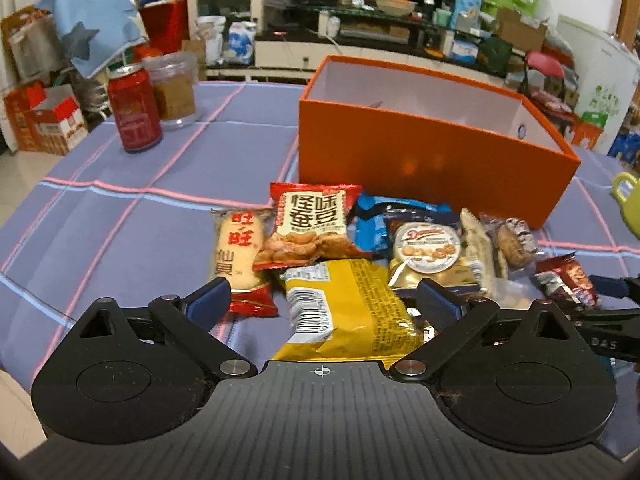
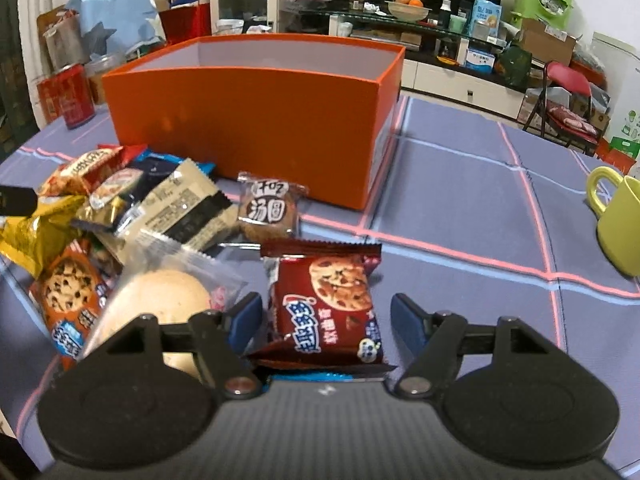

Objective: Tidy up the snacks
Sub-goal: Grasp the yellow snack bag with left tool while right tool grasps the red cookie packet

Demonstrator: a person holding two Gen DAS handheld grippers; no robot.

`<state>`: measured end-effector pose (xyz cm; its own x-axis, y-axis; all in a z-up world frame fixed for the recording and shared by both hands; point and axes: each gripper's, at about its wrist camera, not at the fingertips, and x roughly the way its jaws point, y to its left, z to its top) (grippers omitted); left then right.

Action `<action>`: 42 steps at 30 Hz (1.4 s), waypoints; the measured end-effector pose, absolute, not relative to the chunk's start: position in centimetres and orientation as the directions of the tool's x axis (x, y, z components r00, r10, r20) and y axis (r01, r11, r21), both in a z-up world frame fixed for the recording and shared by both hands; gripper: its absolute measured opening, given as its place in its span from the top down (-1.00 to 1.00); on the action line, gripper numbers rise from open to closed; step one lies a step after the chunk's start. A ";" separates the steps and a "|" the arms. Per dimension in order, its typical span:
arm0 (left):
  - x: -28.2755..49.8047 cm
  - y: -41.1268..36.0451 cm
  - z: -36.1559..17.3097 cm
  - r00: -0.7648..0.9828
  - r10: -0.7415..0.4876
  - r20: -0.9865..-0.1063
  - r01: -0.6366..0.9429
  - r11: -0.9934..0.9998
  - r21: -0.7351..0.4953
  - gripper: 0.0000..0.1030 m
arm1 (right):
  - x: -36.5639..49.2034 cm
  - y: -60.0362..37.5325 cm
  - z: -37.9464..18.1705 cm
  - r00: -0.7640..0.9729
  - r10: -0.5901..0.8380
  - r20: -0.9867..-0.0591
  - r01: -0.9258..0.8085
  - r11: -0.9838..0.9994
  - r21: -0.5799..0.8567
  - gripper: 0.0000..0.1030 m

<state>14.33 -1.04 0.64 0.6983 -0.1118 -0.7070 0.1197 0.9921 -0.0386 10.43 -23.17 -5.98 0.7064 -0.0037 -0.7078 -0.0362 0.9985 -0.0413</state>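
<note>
Right between the parted fingers of the right gripper (image 2: 326, 316) lay a dark red chocolate-chip cookie packet (image 2: 326, 308), flat on the blue checked tablecloth (image 2: 460, 208), with a gap showing on each side of it. Just to its left sat a round pale biscuit in clear wrap (image 2: 168, 300) and an orange cookie packet (image 2: 70, 300). The left gripper (image 1: 324, 300) was likewise spread wide, its fingers straddling a yellow packet (image 1: 348, 304) without pinching it. Beyond that packet the rest of the snack heap crowded together: a rice-cracker packet (image 1: 236, 248), a red broad-bean packet (image 1: 310, 224) and a small butter-cookie packet (image 1: 428, 246). Behind the heap stood the open orange box (image 1: 420, 160), just beside the snacks. Further off, a red can (image 1: 134, 110) and a clear jar (image 1: 174, 90) stood together, and a green mug (image 2: 618, 220) sat well apart to the right.
</note>
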 end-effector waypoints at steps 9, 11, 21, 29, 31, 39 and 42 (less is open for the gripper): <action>15.4 -1.7 -1.4 0.649 -0.123 -0.750 0.150 0.988 -0.033 -0.56 | 10.4 -22.9 -6.1 0.702 0.011 -0.712 -0.045 0.999 -0.029 -0.43; 15.6 -1.9 -1.8 0.641 -0.121 -0.758 0.155 0.988 -0.027 -0.56 | 10.5 -23.1 -6.2 0.698 0.021 -0.716 -0.039 0.999 -0.008 -0.43; 16.7 -1.5 -3.3 0.604 -0.097 -0.791 0.125 0.992 -0.026 -0.30 | 10.6 -23.2 -6.3 0.698 0.026 -0.716 -0.027 1.000 0.010 -0.43; 16.7 -1.9 -3.6 0.596 -0.080 -0.799 0.147 0.989 0.011 -0.07 | 10.6 -23.1 -6.3 0.701 0.018 -0.713 -0.023 1.000 0.002 -0.39; 16.7 -1.9 -3.7 0.593 -0.082 -0.801 0.152 0.988 0.011 -0.06 | 10.6 -23.1 -6.3 0.702 0.019 -0.712 -0.025 1.000 0.002 -0.37; 16.7 -1.7 -3.8 0.594 -0.075 -0.801 0.149 0.989 0.018 -0.13 | 10.5 -23.1 -6.5 0.706 0.012 -0.708 -0.024 1.000 -0.007 -0.59; 16.8 -1.6 -3.9 0.594 -0.074 -0.801 0.144 0.989 0.015 -0.24 | 10.3 -23.2 -6.7 0.707 0.000 -0.707 -0.027 0.999 -0.027 -0.77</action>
<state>16.84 -1.58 -3.85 0.5935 -0.0738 -0.8014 0.1438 0.9895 0.0154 10.29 -23.15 -6.73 0.7072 -0.0001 -0.7070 -0.0267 0.9993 -0.0267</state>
